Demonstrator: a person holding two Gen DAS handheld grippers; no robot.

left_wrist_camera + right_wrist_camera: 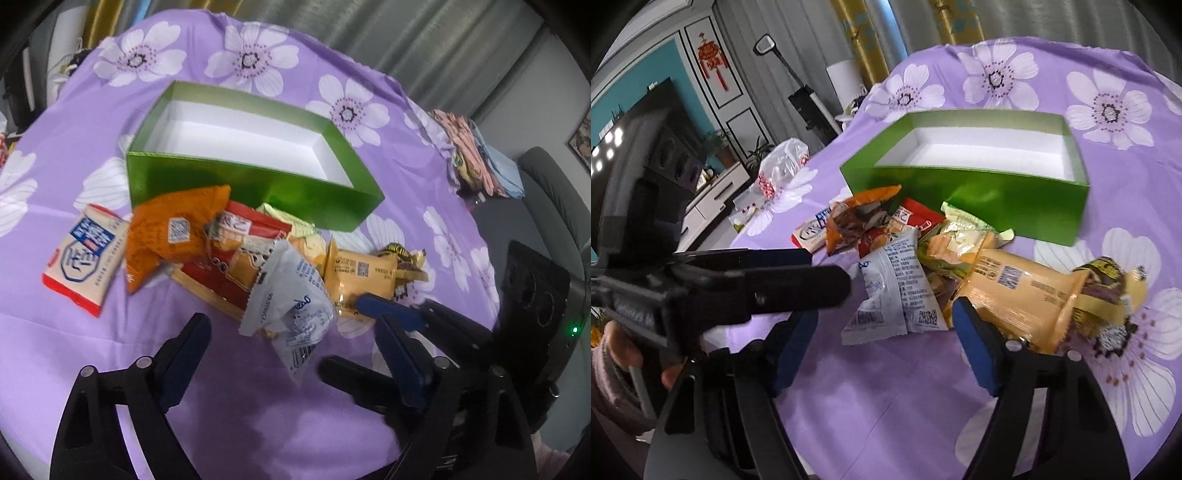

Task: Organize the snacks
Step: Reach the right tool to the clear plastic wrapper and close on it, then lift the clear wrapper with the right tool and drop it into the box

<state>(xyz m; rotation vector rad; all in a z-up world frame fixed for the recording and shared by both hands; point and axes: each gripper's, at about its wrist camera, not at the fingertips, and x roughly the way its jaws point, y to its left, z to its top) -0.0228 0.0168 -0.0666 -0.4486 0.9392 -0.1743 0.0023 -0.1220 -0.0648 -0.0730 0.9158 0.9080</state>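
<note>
A pile of snack packets lies on the purple flowered cloth in front of an empty green box [258,184] [979,195] with a white inside. The white packet [291,306] [897,291] is nearest, with a yellow packet [365,273] [1019,288] to its right and orange [166,232] and red [251,229] ones behind. A cream, blue and red packet [83,258] lies apart at the left. My left gripper [290,325] [829,269] is open and straddles the white packet without touching it. My right gripper [886,314] is open too, with the white packet just ahead between its fingers.
Folded cloths [476,155] lie at the table's right edge beside a grey chair [554,192]. A clear plastic bag [783,162] sits at the left edge, with a TV cabinet [713,195] beyond. A person's hand [617,354] holds the left gripper.
</note>
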